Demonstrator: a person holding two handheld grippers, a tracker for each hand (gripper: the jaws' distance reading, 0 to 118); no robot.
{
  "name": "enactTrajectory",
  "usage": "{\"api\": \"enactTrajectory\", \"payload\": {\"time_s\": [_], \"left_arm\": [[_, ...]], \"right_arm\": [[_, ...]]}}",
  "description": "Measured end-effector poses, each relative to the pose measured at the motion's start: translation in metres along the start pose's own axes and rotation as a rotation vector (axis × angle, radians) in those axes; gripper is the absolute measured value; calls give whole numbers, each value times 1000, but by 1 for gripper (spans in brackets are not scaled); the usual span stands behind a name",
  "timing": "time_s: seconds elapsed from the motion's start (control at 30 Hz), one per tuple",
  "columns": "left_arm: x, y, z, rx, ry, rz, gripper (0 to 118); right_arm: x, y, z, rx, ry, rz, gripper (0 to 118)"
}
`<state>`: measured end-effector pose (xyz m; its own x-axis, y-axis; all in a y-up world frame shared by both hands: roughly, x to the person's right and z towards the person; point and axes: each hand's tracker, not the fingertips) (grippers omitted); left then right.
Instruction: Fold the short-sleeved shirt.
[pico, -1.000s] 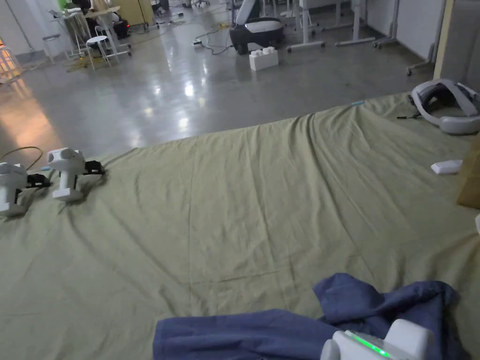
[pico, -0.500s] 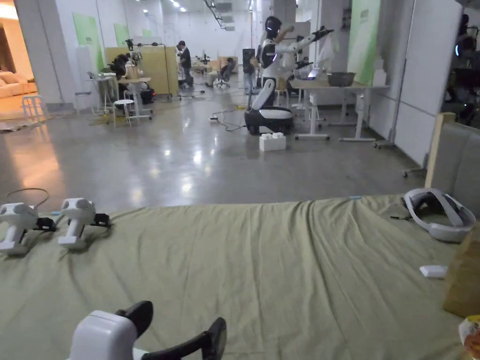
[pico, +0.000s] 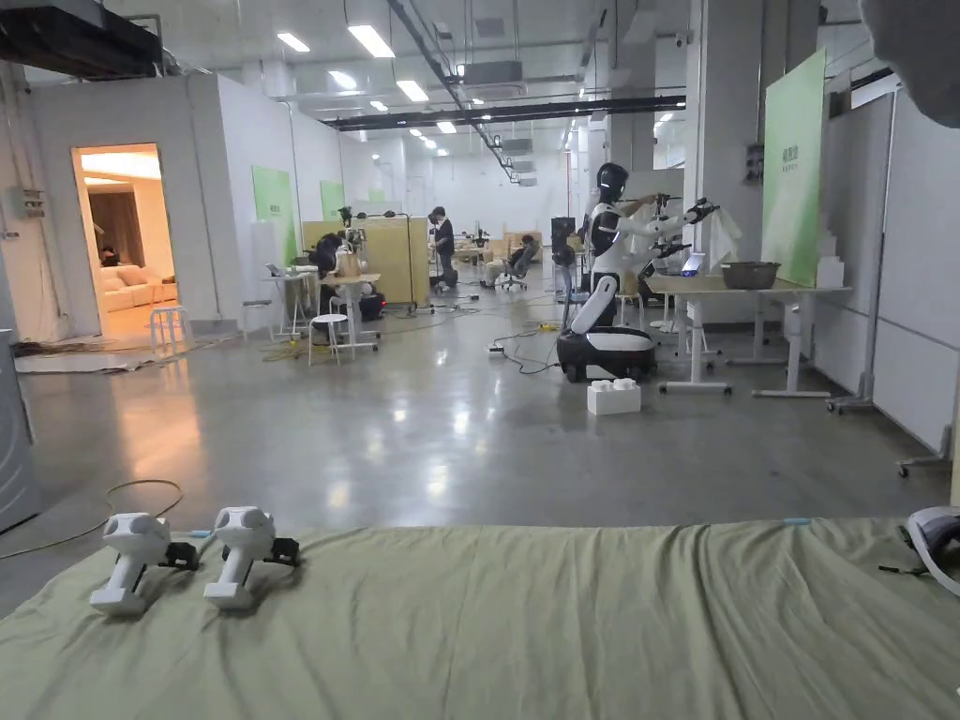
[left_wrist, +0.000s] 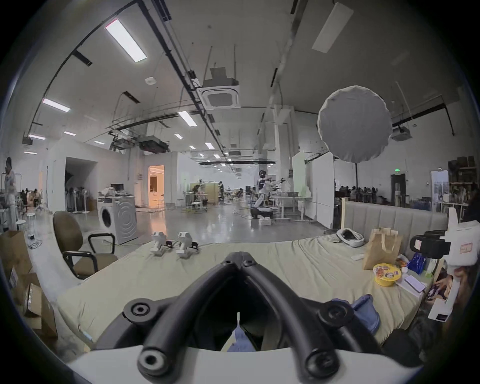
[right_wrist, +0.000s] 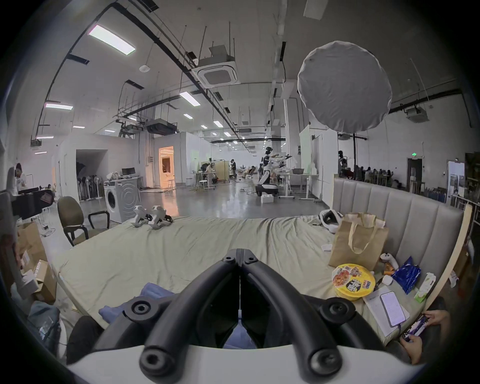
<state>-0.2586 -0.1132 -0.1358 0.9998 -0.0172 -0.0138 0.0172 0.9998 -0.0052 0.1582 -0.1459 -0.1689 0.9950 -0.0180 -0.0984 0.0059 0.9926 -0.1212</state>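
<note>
My left hand-held gripper (left_wrist: 239, 259) and right hand-held gripper (right_wrist: 240, 253), jaws together on nothing, are raised above the crumpled shirt (right_wrist: 153, 291) lying below them at the bed's (right_wrist: 181, 241) near edge.

A bed (pico: 562, 637) lies near, with open floor (pico: 422, 441) beyond it. Two spare grippers (pico: 187, 562) stand side by side on its far left corner, a headset (right_wrist: 330, 219) on its far right. A paper bag (right_wrist: 355, 244) stands on the bed's right side, a bowl (right_wrist: 353, 282) nearer than it. The shirt (right_wrist: 153, 293) lies on the near edge. A chair (left_wrist: 78, 249) and a washing machine (left_wrist: 119, 220) stand left of the bed.
</note>
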Motion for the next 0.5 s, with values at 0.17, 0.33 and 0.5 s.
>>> {"api": "enactTrajectory", "payload": {"time_s": [0.17, 0.33, 0.5], "left_arm": [[-4, 1, 0, 5, 9, -10, 1], [-1, -1, -9, -22, -20, -38, 1], [3, -12, -25, -84, -65, -44, 1]], "right_arm": [[3, 3, -2, 5, -16, -30, 2], [3, 1, -4, -8, -23, -30, 2], [4, -6, -9, -33, -10, -24, 2]]}}
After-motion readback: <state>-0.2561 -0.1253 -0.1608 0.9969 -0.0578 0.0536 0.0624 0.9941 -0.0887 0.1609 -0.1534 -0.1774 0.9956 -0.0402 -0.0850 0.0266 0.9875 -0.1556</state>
